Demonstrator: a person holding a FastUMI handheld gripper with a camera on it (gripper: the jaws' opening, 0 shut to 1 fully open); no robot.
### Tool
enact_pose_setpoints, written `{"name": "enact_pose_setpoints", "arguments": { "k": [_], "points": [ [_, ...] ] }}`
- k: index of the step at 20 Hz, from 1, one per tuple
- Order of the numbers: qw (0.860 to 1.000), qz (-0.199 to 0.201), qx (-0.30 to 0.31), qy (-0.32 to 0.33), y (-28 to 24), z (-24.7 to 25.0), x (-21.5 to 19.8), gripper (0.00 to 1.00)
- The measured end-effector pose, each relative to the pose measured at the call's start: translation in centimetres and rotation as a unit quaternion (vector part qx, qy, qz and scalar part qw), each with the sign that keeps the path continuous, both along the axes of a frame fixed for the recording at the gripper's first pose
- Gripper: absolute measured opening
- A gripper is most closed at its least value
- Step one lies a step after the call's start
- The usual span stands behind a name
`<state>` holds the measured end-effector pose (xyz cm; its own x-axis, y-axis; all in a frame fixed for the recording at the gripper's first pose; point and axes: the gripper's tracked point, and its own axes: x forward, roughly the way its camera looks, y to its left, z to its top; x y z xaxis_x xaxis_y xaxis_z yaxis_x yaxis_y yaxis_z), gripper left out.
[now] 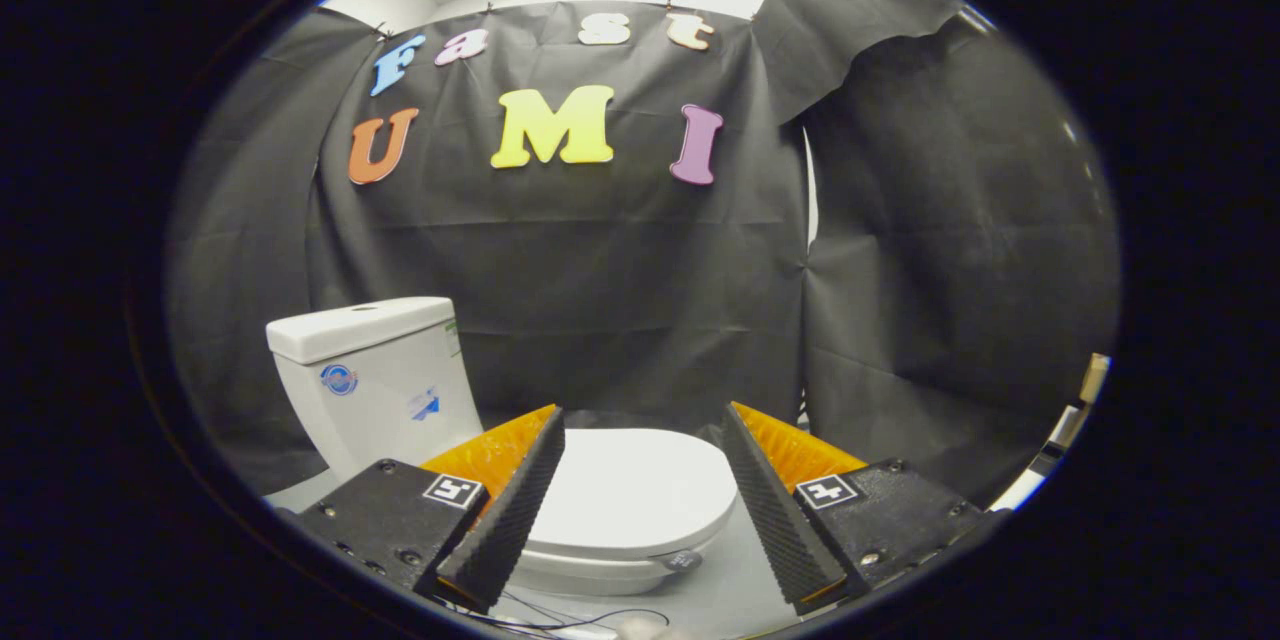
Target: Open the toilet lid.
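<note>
The hand-held gripper [640, 510] stands with its two fingers spread wide and empty, short of the toilet and touching nothing. The toilet lid [630, 490] lies closed and flat on the seat, seen between and just beyond the fingers, with the tank [375, 380] behind it and off to the left, against the black cloth wall. The lid looks like a rigid, smooth, glossy shell, probably light for its size yet slippery, turning on hinges at the tank end; a judged hold is its front rim [690, 535], where the edge overhangs the seat and one finger could slip beneath to lift, rather than any pinch on the broad top face. The hinges are hidden behind the left finger, the bowl below the seat is cut off, and the gap under the rim is too narrow to make out. A small dark mark on the front edge cannot be identified. Thin wires [570, 620] lie on the floor just below the fingers.
</note>
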<state>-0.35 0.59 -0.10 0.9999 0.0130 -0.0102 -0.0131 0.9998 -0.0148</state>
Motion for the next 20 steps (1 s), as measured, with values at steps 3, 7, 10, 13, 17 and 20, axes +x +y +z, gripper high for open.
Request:
{"name": "enact_pose_setpoints", "arguments": {
  "k": [3, 7, 10, 13, 17, 20],
  "points": [
    [1.000, 0.000, -0.002, -0.001, 0.0, 0.2, 0.2, 0.99],
    [1.000, 0.004, -0.011, -0.003, 0.0, 1.1, 1.2, 0.99],
    [1.000, 0.005, -0.001, -0.007, -0.4, 2.0, 2.2, 0.99],
    [1.000, 0.016, 0.026, -0.006, -1.4, 2.7, 3.8, 0.99],
    [0.993, 0.046, 0.105, 0.020, -2.7, 1.6, 6.5, 0.99],
    [0.987, 0.039, 0.156, 0.027, -5.0, -0.1, 8.0, 0.99]
  ]
}}
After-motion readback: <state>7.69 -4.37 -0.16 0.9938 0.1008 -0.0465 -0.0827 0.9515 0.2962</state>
